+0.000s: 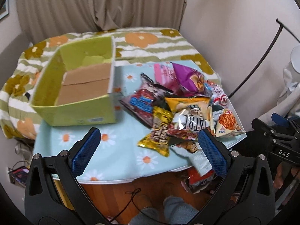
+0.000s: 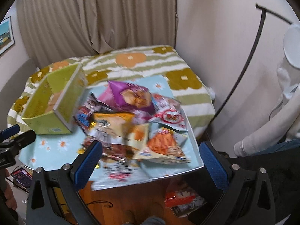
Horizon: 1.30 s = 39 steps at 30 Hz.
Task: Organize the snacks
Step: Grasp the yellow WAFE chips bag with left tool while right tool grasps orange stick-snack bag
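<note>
The snack pile (image 2: 131, 123) is smeared by motion blur in the right wrist view; its labels cannot be read. The pink packet (image 1: 165, 73) is largely covered by the purple bag (image 1: 189, 76). The framed picture (image 2: 6, 35) is cut off at the left edge. The box (image 1: 80, 86) floor is partly hidden by its near wall. A floor packet (image 1: 198, 180) is partly concealed under the table edge (image 1: 131, 181).

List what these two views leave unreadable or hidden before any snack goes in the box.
- Snack pile, right wrist view: motion blur smears the labels.
- Lower bags in the pile, left wrist view: covered by bags on top.
- Box floor, near part: hidden behind its front wall.
- Bag on the floor: partly behind the right claw.
</note>
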Motion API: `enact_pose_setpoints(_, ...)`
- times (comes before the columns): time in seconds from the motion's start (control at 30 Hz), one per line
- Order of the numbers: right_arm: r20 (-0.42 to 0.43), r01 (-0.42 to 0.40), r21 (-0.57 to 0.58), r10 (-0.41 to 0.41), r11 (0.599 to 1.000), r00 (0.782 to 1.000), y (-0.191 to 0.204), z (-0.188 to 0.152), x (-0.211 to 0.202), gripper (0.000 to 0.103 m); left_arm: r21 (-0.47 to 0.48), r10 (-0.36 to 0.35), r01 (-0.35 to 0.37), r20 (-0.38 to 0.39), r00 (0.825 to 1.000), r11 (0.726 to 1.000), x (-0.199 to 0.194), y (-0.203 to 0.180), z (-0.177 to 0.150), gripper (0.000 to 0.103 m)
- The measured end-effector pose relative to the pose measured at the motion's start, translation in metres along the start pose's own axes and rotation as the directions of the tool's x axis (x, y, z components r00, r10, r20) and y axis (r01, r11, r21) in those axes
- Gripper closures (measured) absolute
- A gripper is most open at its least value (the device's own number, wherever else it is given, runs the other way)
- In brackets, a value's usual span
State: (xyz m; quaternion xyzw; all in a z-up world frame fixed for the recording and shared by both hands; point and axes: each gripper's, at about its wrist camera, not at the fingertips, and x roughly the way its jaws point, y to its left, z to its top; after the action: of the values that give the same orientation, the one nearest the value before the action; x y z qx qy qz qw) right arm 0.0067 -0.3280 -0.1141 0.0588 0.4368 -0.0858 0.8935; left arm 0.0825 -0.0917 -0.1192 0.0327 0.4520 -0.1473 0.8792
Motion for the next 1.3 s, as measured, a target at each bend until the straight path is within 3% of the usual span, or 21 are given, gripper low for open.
enact_pose_setpoints(0.27,-0.139,-0.067,0.049,0.073,0.997,0.988,-0.05,-0.001,0.069,0.0,-0.009,-0.016,0.015,-0.102,0.995,1.0,0.07,-0.056,0.015,0.0)
enact_pose_setpoints(0.43,-0.261,-0.109,0.123,0.138,0.986,0.956,-0.067,-0.005,0.115,0.0,-0.005,-0.004,0.003,-0.161,0.987,1.0,0.111,-0.077,0.02,0.0)
enact_pose_setpoints(0.6,-0.327,-0.139,0.161,0.185,0.977,0.927,-0.071,-0.01,0.146,0.0,-0.016,-0.001,-0.003,-0.232,0.973,1.0,0.147,-0.084,0.016,0.002)
enact_pose_setpoints(0.97,-0.366,-0.247,0.252,0.328,0.936,0.871,-0.074,-0.011,0.174,0.002,-0.035,-0.021,0.012,-0.289,0.957,0.999,0.176,-0.084,0.015,0.025)
enact_pose_setpoints(1.17,-0.38,-0.287,0.332,0.406,0.899,0.831,-0.08,-0.011,0.188,0.002,-0.038,-0.026,0.016,-0.284,0.959,0.999,0.175,-0.08,0.012,0.03)
enact_pose_setpoints(1.3,-0.373,-0.312,0.336,0.429,0.889,0.822,-0.077,-0.01,0.188,0.02,-0.034,-0.021,0.012,-0.276,0.961,0.999,0.169,-0.078,0.011,0.031)
